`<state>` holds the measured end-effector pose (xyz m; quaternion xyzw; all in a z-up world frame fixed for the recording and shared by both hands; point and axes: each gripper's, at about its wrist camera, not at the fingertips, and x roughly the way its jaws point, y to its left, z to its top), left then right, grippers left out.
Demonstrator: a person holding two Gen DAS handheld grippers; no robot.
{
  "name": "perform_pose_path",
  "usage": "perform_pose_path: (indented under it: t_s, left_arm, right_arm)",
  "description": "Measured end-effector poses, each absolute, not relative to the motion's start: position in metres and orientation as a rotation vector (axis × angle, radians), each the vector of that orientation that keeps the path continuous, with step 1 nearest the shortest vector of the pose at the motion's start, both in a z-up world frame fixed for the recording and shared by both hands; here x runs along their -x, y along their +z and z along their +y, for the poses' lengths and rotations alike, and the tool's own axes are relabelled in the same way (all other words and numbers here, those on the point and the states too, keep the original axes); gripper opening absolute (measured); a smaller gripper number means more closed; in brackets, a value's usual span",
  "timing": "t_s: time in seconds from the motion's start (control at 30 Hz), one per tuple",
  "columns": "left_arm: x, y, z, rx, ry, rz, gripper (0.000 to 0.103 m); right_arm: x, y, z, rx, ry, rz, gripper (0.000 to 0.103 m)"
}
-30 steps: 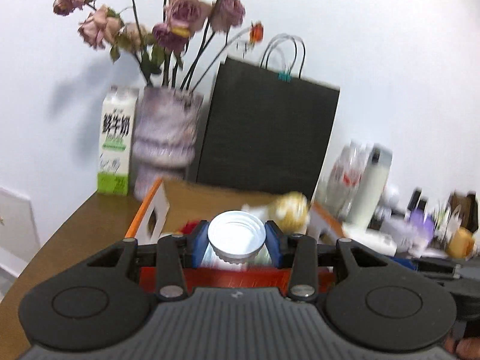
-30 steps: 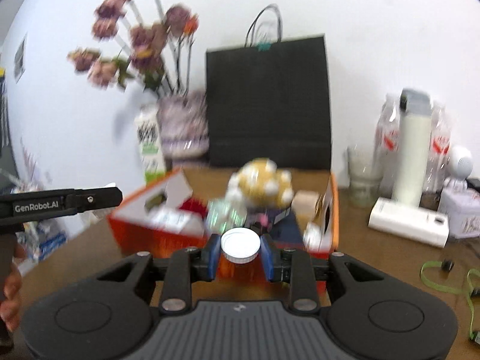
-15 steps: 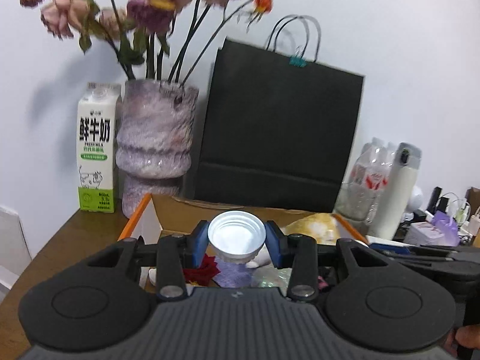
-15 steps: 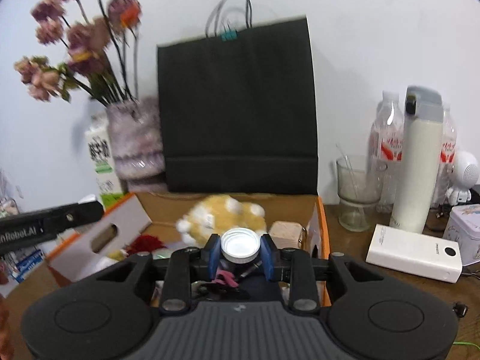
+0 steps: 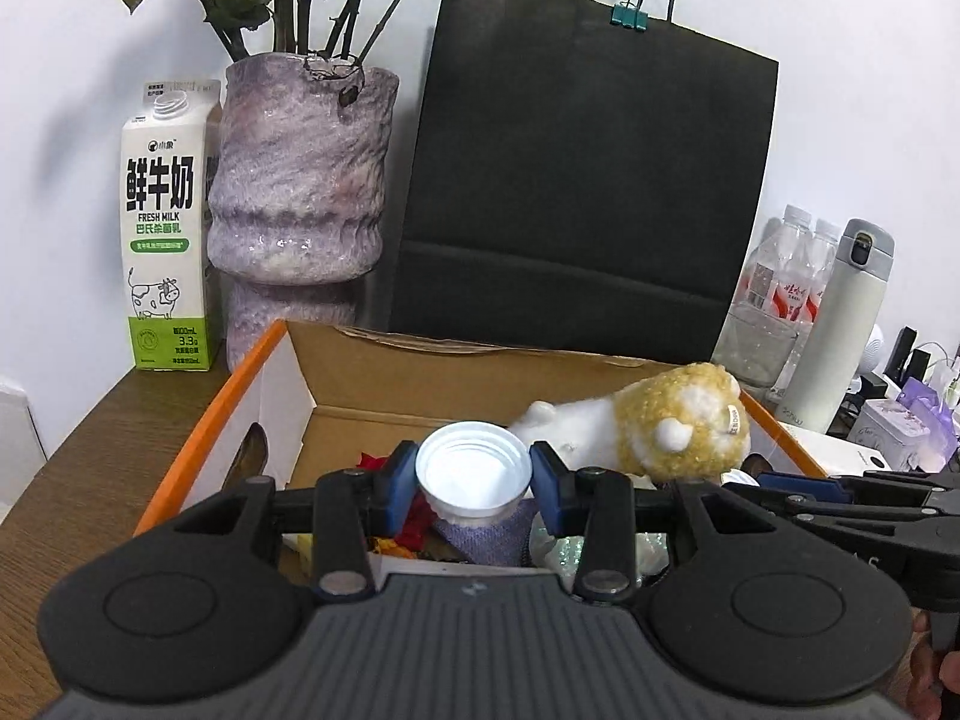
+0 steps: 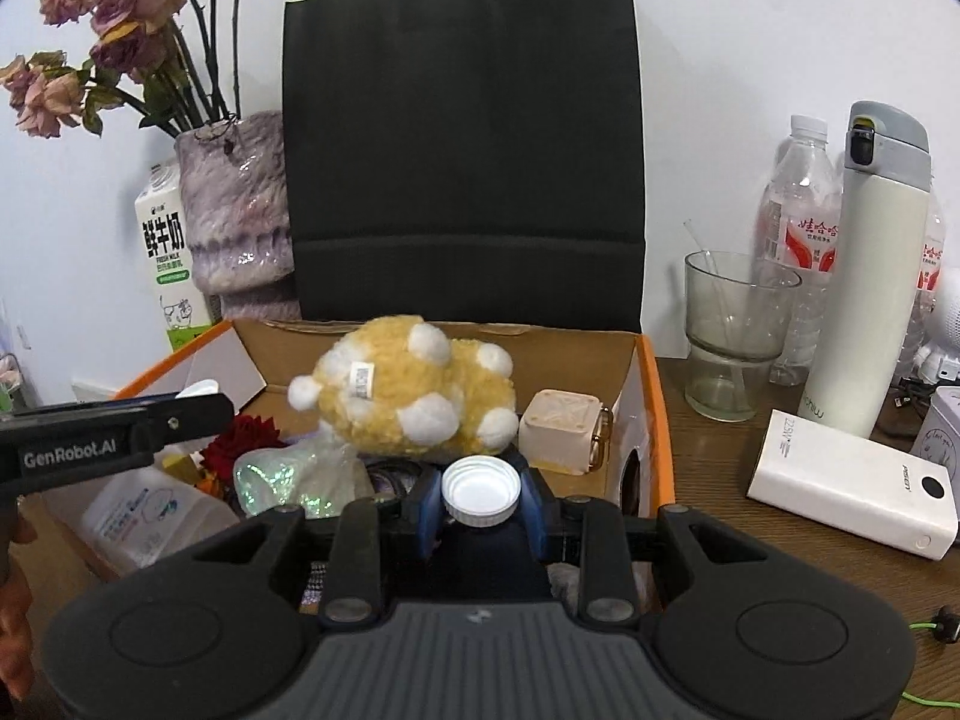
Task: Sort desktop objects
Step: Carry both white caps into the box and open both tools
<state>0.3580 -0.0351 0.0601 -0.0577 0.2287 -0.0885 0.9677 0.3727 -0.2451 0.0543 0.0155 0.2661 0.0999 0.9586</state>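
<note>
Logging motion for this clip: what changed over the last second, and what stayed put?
Both tongs moved in toward and over the cardboard box, so the plush toy and paper bag now loom larger. Nothing was taken up or let go: the left tongs stay shut on the white cup, and the right tongs stay shut on the white cap. The box contents, vase and milk carton appear unmoved.

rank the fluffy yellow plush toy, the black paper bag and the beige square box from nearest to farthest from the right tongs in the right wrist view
From the right tongs, shut on a white plastic cap:
1. Beige square box, inside the cardboard box, just ahead and to the right.
2. Fluffy yellow plush toy, just ahead and to the left; too close to call against the beige box.
3. Black paper bag, standing behind the cardboard box against the wall.
</note>
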Motion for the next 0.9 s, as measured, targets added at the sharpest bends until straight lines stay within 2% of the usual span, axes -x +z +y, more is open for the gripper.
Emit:
perform_pose_path:
  t_s: [0.03,0.07,0.1,0.13,0.17,0.2,0.27,0.9]
  left_arm:
    - [-0.358,0.060,-0.035,0.116,-0.178,0.466,0.041]
    - [-0.358,0.060,-0.035,0.116,-0.183,0.470,0.041]
    - [-0.358,0.060,-0.035,0.120,-0.190,0.471,0.049]
    - [-0.358,0.061,-0.035,0.124,-0.197,0.470,0.074]
    - [-0.357,0.061,-0.036,0.122,-0.200,0.470,0.088]
    - [-0.355,0.062,-0.038,0.110,-0.198,0.462,0.103]
    - [-0.349,0.065,-0.042,0.084,-0.192,0.433,0.103]
    - [-0.300,0.101,-0.035,0.087,-0.186,0.346,0.103]
  right_arm:
    - [-0.373,0.054,-0.245,-0.032,0.203,0.540,0.028]
    - [-0.373,0.054,-0.245,-0.033,0.205,0.542,0.033]
    - [-0.373,0.054,-0.245,-0.032,0.210,0.553,0.041]
    - [-0.373,0.054,-0.245,-0.032,0.217,0.561,0.062]
    - [-0.371,0.056,-0.244,-0.028,0.226,0.563,0.083]
    - [-0.370,0.058,-0.242,-0.020,0.232,0.559,0.091]
    - [-0.366,0.064,-0.238,0.000,0.232,0.545,0.103]
    - [-0.326,0.097,-0.227,-0.007,0.209,0.496,0.103]
